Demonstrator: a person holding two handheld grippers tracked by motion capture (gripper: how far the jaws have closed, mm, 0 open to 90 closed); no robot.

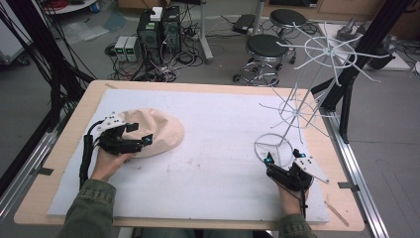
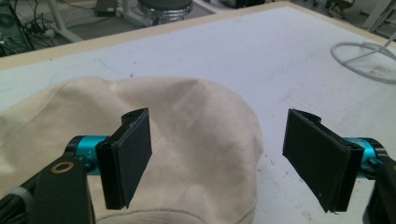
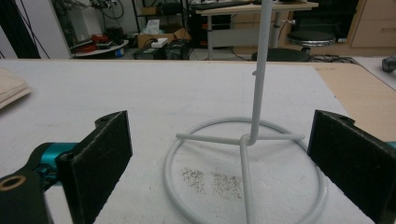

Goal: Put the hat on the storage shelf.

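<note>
Both grippers stand with their jaws wide apart, holding nothing. Over the near-right edge of the beige cloth hat (image 1: 151, 131) hovers the left gripper (image 1: 138, 135); in the left gripper view the hat (image 2: 187, 126) lies between and beyond its pads, one pad (image 2: 133, 156) above the cloth, the other past the brim over the white mat (image 2: 261, 51). Whether a pad touches the fabric cannot be told. Across the table, the right gripper (image 1: 283, 159) faces the white wire rack (image 1: 302, 94), its ring base (image 3: 243, 140) just ahead between the jaws. Well apart from the hat, the rack's top is cut off in the right gripper view.
</note>
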